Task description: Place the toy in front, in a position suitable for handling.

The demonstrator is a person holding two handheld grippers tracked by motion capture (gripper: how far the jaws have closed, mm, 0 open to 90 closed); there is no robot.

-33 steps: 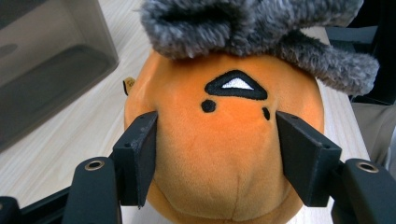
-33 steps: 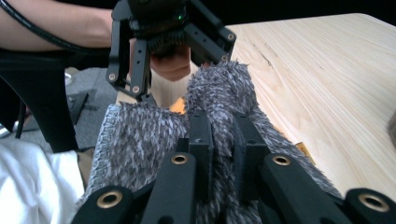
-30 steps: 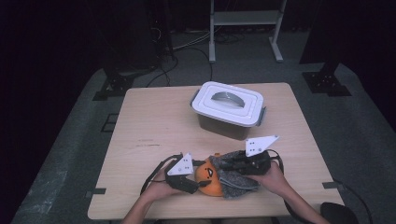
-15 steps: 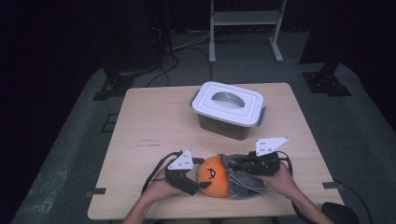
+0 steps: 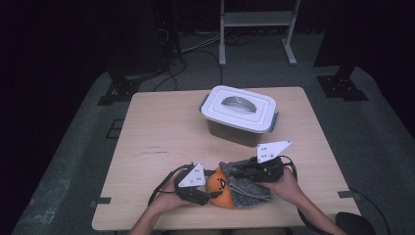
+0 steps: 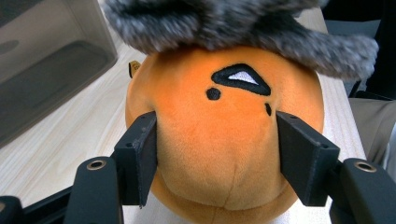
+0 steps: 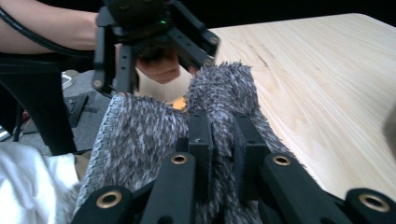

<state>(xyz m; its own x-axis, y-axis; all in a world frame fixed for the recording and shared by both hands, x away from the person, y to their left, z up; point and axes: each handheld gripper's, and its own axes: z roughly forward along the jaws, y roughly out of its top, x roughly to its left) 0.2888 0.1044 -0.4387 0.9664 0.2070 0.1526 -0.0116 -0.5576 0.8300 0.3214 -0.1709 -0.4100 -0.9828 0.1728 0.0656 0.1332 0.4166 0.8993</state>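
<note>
The orange plush toy (image 6: 219, 140) is clamped between the jaws of the left claw (image 6: 217, 154), which have just been closing, at the worktop's (image 5: 161, 132) near edge. The grey furry cover (image 7: 140, 135) over it is pinched by the right claw (image 7: 223, 140), directly to the toy's right.
</note>
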